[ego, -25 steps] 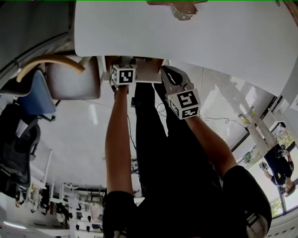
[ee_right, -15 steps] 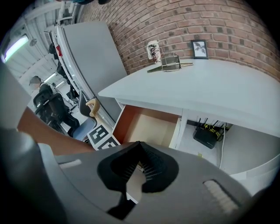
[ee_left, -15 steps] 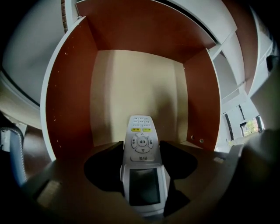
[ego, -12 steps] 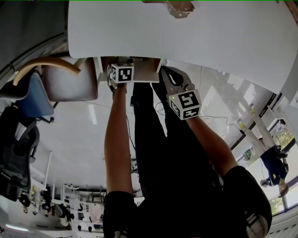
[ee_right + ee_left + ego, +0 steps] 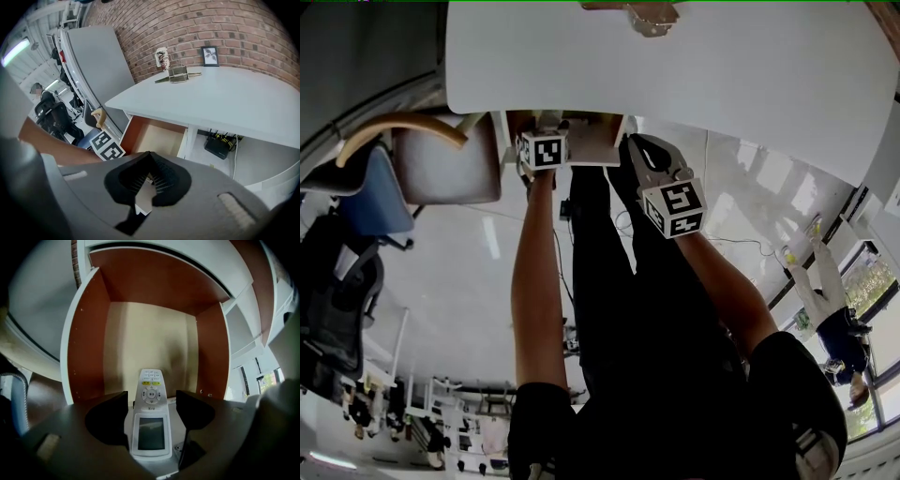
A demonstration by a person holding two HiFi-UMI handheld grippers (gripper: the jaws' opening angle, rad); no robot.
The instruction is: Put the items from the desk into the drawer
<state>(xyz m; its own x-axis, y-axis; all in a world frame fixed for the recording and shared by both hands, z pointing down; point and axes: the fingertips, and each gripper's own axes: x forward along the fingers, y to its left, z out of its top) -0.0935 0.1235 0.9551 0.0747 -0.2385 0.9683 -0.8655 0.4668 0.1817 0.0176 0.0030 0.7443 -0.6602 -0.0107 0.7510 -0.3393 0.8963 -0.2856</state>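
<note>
**Left gripper view.** We look along the jaws of the left gripper (image 5: 152, 398) into the open drawer (image 5: 89, 338), whose red-brown side walls frame a pale tan panel. The white remote control (image 5: 150, 434) is inside the drawer, between the jaws. Its long axis runs in line with the jaws. The button end points away from us, deeper into the drawer, and the screen end lies nearest the camera with its face turned toward us. The jaws stand wide and have just been opening. We see a clear gap on the remote's right side, and the left jaw sits just beside its edge, so the pads do not press on it. We cannot tell whether it lies flat or leans.

**Right gripper view.** The right gripper (image 5: 149, 155) hangs outside the drawer, below the front edge of the white desk (image 5: 225, 103). Its ribbed pads meet at the tips, with nothing between them. At the desk's far end, near the brick wall (image 5: 187, 23), we see a picture frame (image 5: 209, 55) and a cup (image 5: 161, 57).

**Head view.** The left marker cube (image 5: 546, 150) sits at the drawer mouth. The right marker cube (image 5: 673, 208) is beside it, apart from the drawer.
</note>
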